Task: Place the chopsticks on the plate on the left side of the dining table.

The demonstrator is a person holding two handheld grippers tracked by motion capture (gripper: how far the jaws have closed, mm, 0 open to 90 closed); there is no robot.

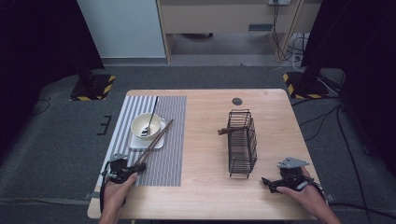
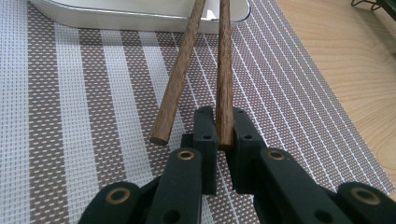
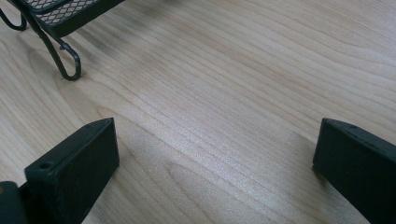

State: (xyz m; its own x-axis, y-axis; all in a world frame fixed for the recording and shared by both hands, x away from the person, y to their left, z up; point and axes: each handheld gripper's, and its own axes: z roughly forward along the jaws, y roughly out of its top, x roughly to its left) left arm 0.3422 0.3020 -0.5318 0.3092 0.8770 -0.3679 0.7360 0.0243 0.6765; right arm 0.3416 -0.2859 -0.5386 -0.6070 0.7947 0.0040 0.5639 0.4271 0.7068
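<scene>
The left hand-held gripper is clenched on one of two dark brown wooden chopsticks, its jaws pinching the stick right at its near, blunt end, while the second dark brown wooden chopstick lies free just beside it on the grey-and-white striped woven placemat, not caught by the jaws. From the high view both sticks run up and away from that gripper, their far ends propped on the rim of the white square plate that carries a cream round bowl with a dark-handled spoon standing in it. A chopstick like this is light, stiff and slender, with a smooth, somewhat slippery finish; held at the very end it will probably lever and swing, and may twist between the pads, so a hold slightly further up the shaft would likely be steadier. The loose stick could roll if nudged. The right hand-held gripper rests released, jaws wide apart over bare light wooden counter, near the foot of the black wire rack, which lies on its side well apart from the placemat and has another brown stick poking out of it.
</scene>
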